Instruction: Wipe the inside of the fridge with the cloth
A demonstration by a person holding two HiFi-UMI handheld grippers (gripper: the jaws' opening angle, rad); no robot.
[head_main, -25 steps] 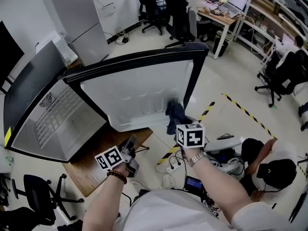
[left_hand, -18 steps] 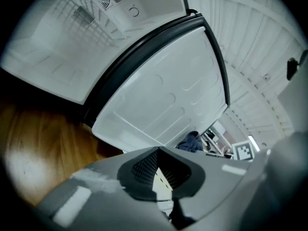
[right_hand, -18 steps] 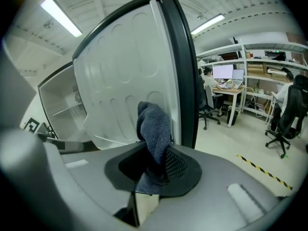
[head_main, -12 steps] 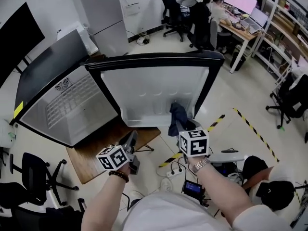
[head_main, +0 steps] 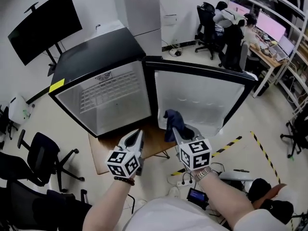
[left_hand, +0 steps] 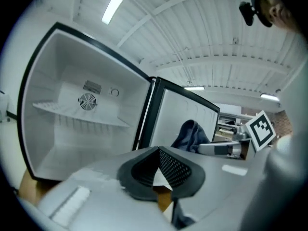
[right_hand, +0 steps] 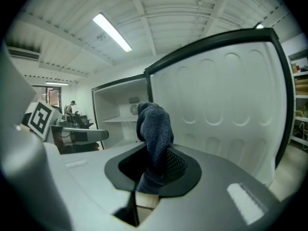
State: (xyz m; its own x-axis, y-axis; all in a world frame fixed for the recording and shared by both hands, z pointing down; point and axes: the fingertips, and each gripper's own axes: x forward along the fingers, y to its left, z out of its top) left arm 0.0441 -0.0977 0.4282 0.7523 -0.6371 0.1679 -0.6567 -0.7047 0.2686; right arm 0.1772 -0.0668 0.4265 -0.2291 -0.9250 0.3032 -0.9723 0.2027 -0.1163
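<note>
The small black fridge (head_main: 96, 52) stands with its door (head_main: 197, 97) swung wide to the right. Its white inside (head_main: 110, 100) holds one wire shelf (left_hand: 79, 114) and a fan at the back. My right gripper (head_main: 176, 130) is shut on a dark blue cloth (head_main: 173, 121), which stands up out of the jaws in front of the door's inner liner (right_hand: 226, 105). In the right gripper view the cloth (right_hand: 155, 131) bunches between the pads. My left gripper (head_main: 136, 139) is shut and empty, level with the fridge's lower front edge. Both grippers hang short of the opening.
The fridge sits on a low wooden board (head_main: 151, 143). A black screen on a stand (head_main: 45, 18) is at the left, office chairs (head_main: 38, 162) at the lower left. A power strip with cables (head_main: 185, 181) lies below my arms. People work at desks (head_main: 236, 23) at the back right.
Both grippers have risen and swung left, from the door's liner towards the fridge's opening. The cloth stays in the right jaws. The view has turned, so the cavity now faces me.
</note>
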